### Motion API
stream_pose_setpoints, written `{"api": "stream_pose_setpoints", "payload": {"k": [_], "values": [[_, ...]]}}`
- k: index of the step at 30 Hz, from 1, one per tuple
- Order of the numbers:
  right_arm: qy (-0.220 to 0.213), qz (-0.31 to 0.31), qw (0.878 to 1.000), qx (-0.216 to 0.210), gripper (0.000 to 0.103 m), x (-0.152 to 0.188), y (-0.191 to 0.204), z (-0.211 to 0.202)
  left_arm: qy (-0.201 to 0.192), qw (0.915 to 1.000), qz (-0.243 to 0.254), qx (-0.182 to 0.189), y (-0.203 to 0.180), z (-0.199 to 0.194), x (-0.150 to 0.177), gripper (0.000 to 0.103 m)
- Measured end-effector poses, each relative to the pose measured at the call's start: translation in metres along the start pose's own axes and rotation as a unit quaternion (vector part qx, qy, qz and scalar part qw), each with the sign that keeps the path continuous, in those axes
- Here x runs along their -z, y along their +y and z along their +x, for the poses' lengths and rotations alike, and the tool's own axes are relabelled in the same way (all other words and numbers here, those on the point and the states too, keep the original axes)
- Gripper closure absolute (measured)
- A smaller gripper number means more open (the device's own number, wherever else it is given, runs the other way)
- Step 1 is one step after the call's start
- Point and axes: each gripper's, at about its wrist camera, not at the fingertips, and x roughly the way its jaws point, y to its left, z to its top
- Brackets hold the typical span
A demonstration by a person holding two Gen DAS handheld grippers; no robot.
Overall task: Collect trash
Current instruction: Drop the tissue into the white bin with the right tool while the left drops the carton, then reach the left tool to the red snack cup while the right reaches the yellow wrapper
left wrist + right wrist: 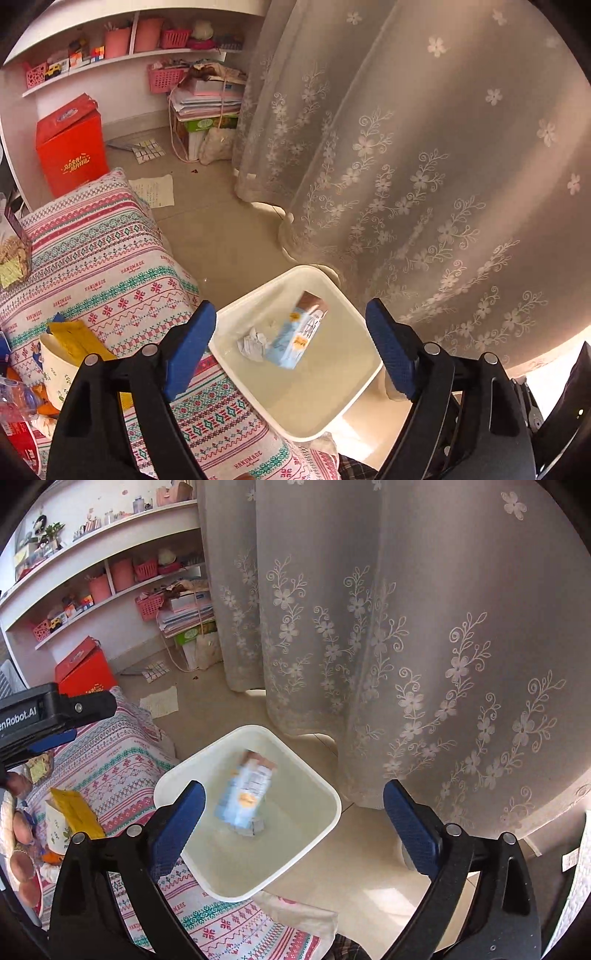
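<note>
We saw both the left gripper and right gripper with jaws apart, empty. The carton lay in the bin between them. Risk we judged: bumping the bin, tipping trash onto the floor.

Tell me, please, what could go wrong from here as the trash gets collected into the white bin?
The white bin stands right against the patterned bed cover, so a gripper reaching for the yellow packet might knock it. The blue carton leans upright over the crumpled paper and may block later drops. The curtain hem lies close behind and could snag.
</note>
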Motion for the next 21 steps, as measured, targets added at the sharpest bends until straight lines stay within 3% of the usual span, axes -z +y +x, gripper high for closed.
{"api": "stream_pose_setpoints", "payload": {"k": [11, 21], "values": [[0.0, -0.042, 0.999, -0.034, 0.007, 0.009, 0.046, -0.004, -0.058, 0.9918, 0.025, -0.111, 0.049, -0.078, 0.041, 0.02], [0.003, -0.111, 0.991, -0.08, 0.007, 0.026, 0.115, -0.013, -0.085, 0.9734, -0.019, -0.212, 0.149, -0.184, 0.089, 0.017]]}}
